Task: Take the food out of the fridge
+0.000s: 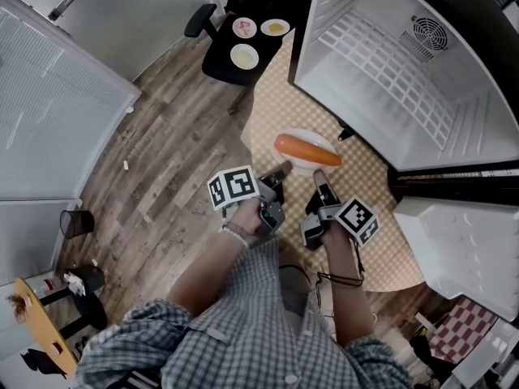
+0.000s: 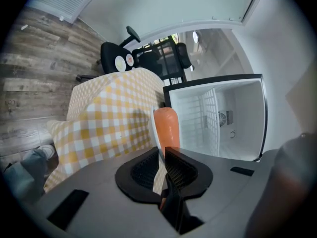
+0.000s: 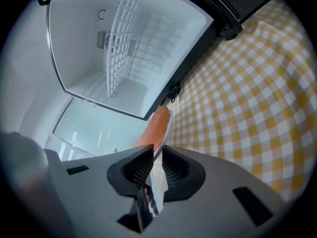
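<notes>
A long orange carrot (image 1: 306, 149) lies on a white plate (image 1: 296, 165) over the yellow checked table (image 1: 280, 104), in front of the open fridge (image 1: 389, 71). My left gripper (image 1: 280, 173) is shut on the plate's near rim at the left. My right gripper (image 1: 319, 179) is shut on the same rim just to the right. In the left gripper view the carrot (image 2: 167, 127) shows beyond the left gripper (image 2: 163, 150), with the plate's thin edge (image 2: 154, 125) between the jaws. The right gripper view shows the carrot (image 3: 154, 127) and plate rim (image 3: 167, 129) at the right gripper (image 3: 157, 150).
The fridge interior holds only a white wire shelf (image 1: 388, 59); its door (image 1: 454, 245) hangs open at the right. A black chair (image 1: 235, 61) beyond the table carries three small plates of food (image 1: 245, 55). A black bin (image 1: 75, 221) stands on the wood floor at the left.
</notes>
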`<state>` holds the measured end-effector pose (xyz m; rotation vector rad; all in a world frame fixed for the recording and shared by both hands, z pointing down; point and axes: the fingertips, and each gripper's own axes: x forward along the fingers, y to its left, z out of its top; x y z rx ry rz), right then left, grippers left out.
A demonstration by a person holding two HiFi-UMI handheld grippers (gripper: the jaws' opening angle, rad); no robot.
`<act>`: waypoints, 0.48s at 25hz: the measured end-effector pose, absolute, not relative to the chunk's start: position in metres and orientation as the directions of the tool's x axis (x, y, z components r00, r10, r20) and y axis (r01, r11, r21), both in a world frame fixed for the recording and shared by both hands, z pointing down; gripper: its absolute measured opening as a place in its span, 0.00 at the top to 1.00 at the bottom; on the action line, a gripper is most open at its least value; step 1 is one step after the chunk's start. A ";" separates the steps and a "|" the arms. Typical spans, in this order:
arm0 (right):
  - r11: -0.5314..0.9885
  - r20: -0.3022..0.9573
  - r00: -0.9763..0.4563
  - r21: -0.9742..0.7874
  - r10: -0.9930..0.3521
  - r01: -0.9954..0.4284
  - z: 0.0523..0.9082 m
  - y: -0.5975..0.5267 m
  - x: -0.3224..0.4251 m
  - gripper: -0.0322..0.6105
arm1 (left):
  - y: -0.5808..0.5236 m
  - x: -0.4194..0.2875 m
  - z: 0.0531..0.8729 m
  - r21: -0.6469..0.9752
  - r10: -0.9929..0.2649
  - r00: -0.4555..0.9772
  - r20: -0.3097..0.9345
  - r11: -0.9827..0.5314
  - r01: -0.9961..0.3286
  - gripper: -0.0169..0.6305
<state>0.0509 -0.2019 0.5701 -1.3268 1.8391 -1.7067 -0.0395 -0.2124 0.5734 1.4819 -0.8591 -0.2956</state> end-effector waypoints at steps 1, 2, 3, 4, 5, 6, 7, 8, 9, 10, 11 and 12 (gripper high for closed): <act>-0.141 0.364 -0.527 -0.899 -0.768 -0.416 0.574 -0.202 0.050 0.89 | -0.212 -0.040 0.577 0.937 -0.656 0.681 0.325 0.125 -0.326 0.91; -0.147 0.372 -0.526 -0.895 -0.765 -0.420 0.577 -0.201 0.050 0.89 | -0.212 -0.041 0.581 0.935 -0.652 0.682 0.332 0.131 -0.329 0.91; -0.153 0.381 -0.524 -0.892 -0.762 -0.425 0.580 -0.201 0.050 0.89 | -0.211 -0.041 0.584 0.933 -0.649 0.682 0.338 0.137 -0.333 0.91; -0.159 0.389 -0.522 -0.889 -0.759 -0.430 0.583 -0.201 0.049 0.89 | -0.211 -0.042 0.587 0.931 -0.645 0.682 0.344 0.142 -0.336 0.91; -0.166 0.397 -0.520 -0.885 -0.756 -0.434 0.586 -0.201 0.049 0.89 | -0.211 -0.042 0.590 0.929 -0.641 0.683 0.351 0.148 -0.338 0.91; -0.174 0.405 -0.518 -0.882 -0.753 -0.437 0.589 -0.201 0.048 0.89 | -0.211 -0.042 0.593 0.927 -0.637 0.684 0.357 0.154 -0.341 0.90; -0.182 0.414 -0.517 -0.879 -0.749 -0.441 0.592 -0.201 0.048 0.89 | -0.211 -0.043 0.596 0.925 -0.633 0.684 0.363 0.159 -0.344 0.90; -0.189 0.424 -0.516 -0.875 -0.744 -0.446 0.595 -0.200 0.048 0.89 | -0.210 -0.043 0.598 0.923 -0.628 0.685 0.369 0.162 -0.348 0.90; -0.195 0.434 -0.516 -0.870 -0.739 -0.453 0.597 -0.199 0.047 0.89 | -0.209 -0.043 0.600 0.921 -0.624 0.686 0.375 0.165 -0.353 0.90; -0.201 0.444 -0.515 -0.865 -0.733 -0.461 0.600 -0.198 0.047 0.89 | -0.209 -0.043 0.602 0.918 -0.619 0.686 0.382 0.168 -0.359 0.90; -0.207 0.455 -0.513 -0.859 -0.727 -0.469 0.602 -0.198 0.047 0.89 | -0.208 -0.043 0.605 0.915 -0.613 0.686 0.390 0.174 -0.365 0.90; -0.215 0.468 -0.511 -0.852 -0.722 -0.477 0.605 -0.197 0.047 0.89 | -0.208 -0.043 0.608 0.910 -0.607 0.686 0.402 0.181 -0.372 0.90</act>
